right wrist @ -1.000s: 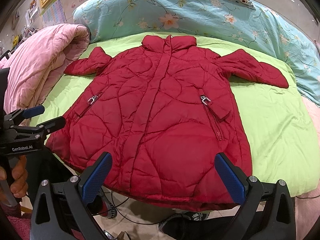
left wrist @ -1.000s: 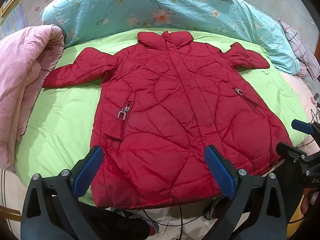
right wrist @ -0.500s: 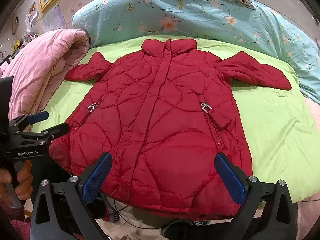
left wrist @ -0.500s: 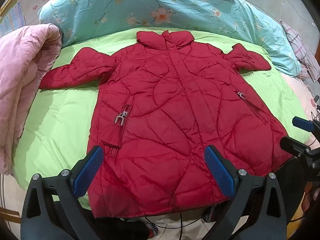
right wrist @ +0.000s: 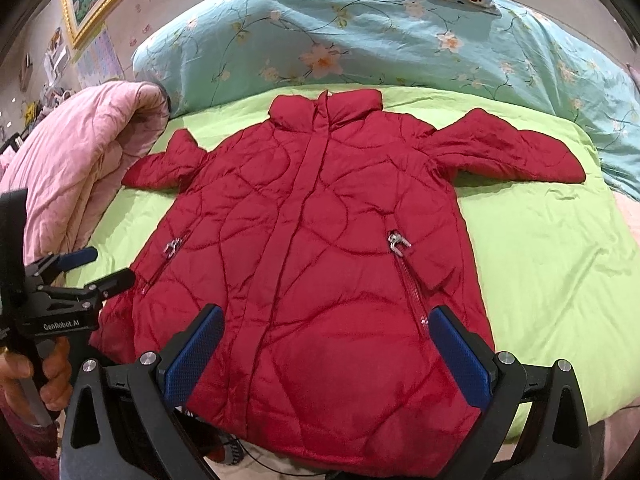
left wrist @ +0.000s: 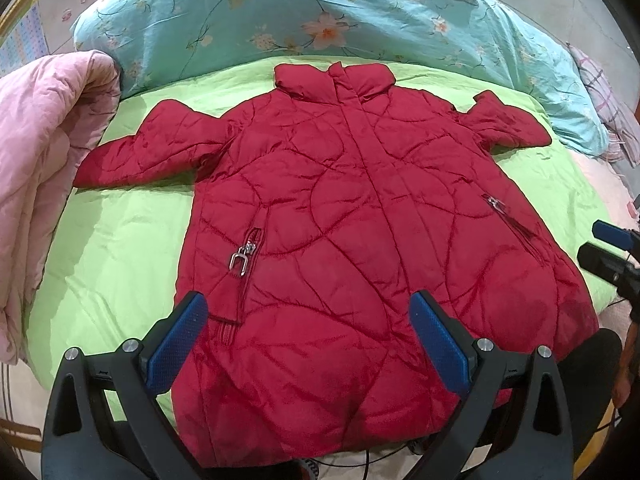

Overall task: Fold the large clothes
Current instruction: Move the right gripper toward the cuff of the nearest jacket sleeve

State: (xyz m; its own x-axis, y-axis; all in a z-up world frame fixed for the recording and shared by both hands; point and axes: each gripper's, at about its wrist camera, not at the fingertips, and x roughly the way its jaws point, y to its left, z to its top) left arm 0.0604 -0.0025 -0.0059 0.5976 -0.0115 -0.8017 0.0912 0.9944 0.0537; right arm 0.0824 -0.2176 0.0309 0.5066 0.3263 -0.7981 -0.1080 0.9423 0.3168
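a red quilted puffer coat point(left wrist: 340, 248) lies flat, front up, on the lime green bedsheet point(left wrist: 116, 248), hem at the near edge; left gripper point(left wrist: 308, 344) and right gripper point(right wrist: 326, 354) hover above the hem, jaws wide apart

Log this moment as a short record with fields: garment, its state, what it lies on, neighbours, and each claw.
garment: red quilted coat
state: laid flat, front up, both sleeves spread, unfolded
surface: green sheet
neighbours: pink quilt at one side, floral duvet beyond the collar
left claw: open, above the hem, holding nothing
right claw: open, above the hem, holding nothing
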